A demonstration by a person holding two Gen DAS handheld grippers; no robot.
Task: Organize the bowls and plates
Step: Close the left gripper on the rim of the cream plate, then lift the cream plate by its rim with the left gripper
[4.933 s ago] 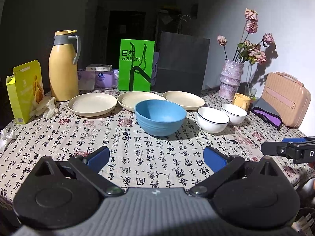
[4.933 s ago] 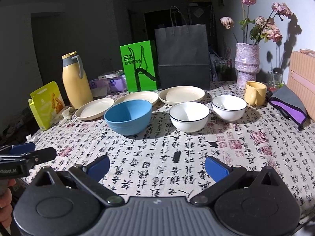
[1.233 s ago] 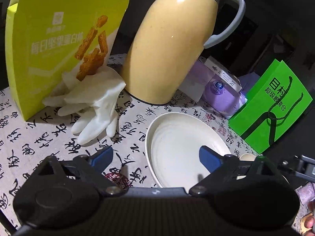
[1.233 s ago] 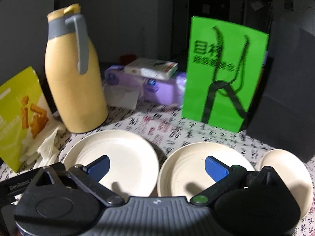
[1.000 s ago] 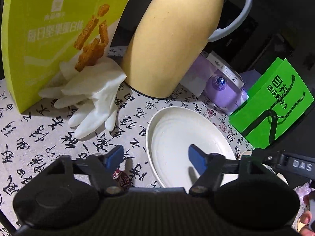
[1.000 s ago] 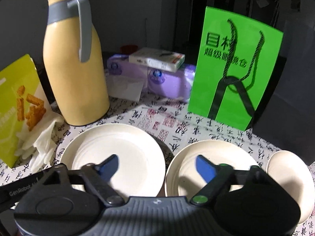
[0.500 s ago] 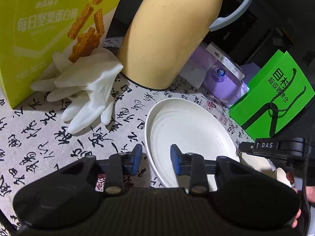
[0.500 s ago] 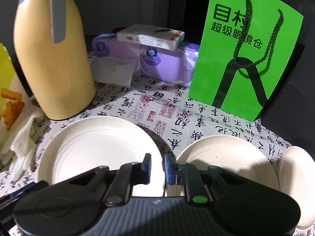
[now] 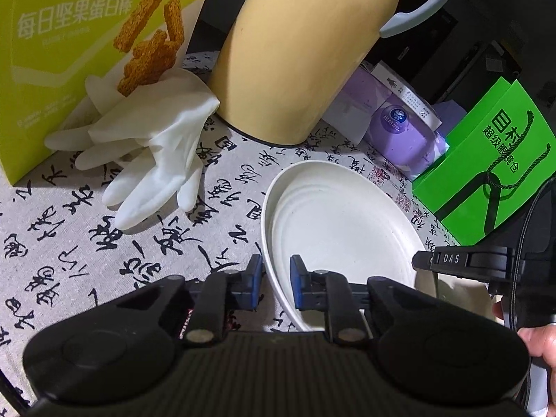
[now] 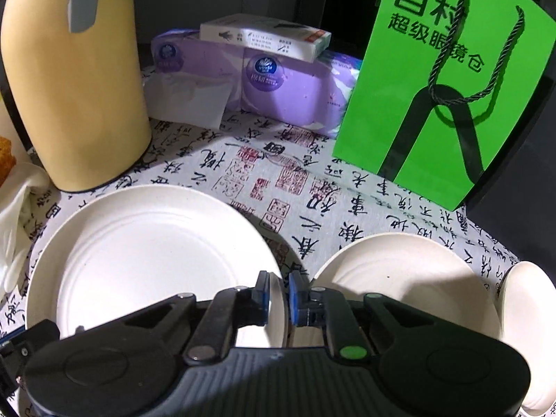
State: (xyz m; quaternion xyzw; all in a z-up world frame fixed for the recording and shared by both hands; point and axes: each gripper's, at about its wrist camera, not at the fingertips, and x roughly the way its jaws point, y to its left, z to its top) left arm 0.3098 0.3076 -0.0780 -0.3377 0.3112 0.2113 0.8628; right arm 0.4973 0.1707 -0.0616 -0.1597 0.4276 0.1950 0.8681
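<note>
Both grippers are on the same cream plate (image 10: 149, 260), the one sitting just in front of the yellow thermos (image 9: 295, 45), so the step in hand looks like securing it for a two-handed lift. Left gripper (image 9: 274, 279): jaws closing, straddling the plate's near-left rim, one pad outside and one inside the well; can't confirm the pads are pressing yet. Right gripper (image 10: 278, 297): clenched on the rim at the plate's right edge, rim visible between the blue pads. Next move, as I read it: finish the left clamp, lift level and clear of the cloth, then carry it away from the thermos toward the second plate (image 10: 410, 278) to stack it; tilting risks a slip since both grips are only on the thin lip. Views differ: the right wrist shows the second plate just beside the held one and the edge of a third plate (image 10: 531, 312) further from the thermos, none visible clearly from the left wrist. The left wrist alone shows the white glove (image 9: 149, 153) and yellow snack box (image 9: 69, 34) left of the thermos, plus the right gripper's body and a bit of the person's hand (image 9: 540, 344). No bowls in either view.
</note>
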